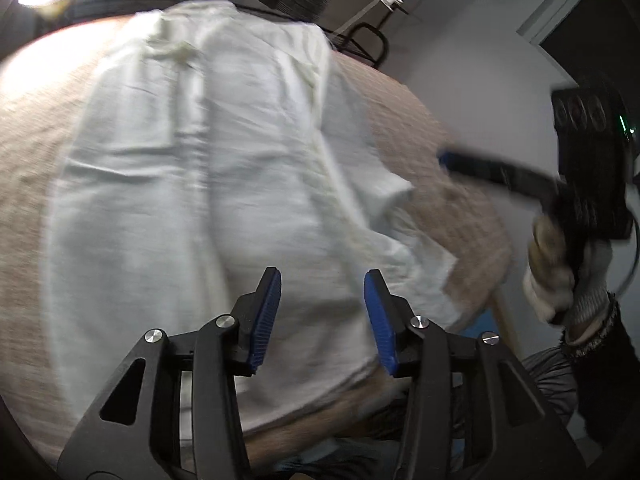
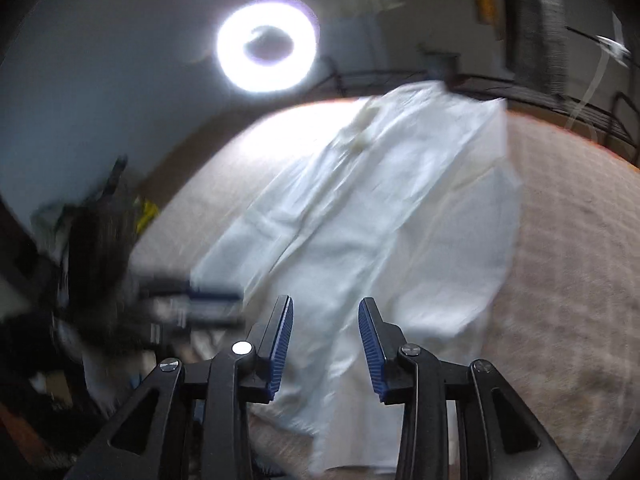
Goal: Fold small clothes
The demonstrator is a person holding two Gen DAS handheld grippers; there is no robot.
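- A white garment (image 1: 208,184) lies spread over the tan cloth-covered table (image 1: 32,160), filling the centre of the left wrist frame and running from the upper right to the bottom centre of the right wrist frame
- The left gripper (image 1: 322,320), at the bottom centre, is spread wide above the cloth, holding nothing
- The right gripper (image 2: 325,344) gapes wide too, empty
- A ring light (image 2: 266,42) glows in the upper centre
- A gloved hand (image 1: 560,272) shows at the right edge

Black claw (image 1: 322,312) (blue ribbed pads (image 1: 267,316)), white glove (image 1: 560,276).
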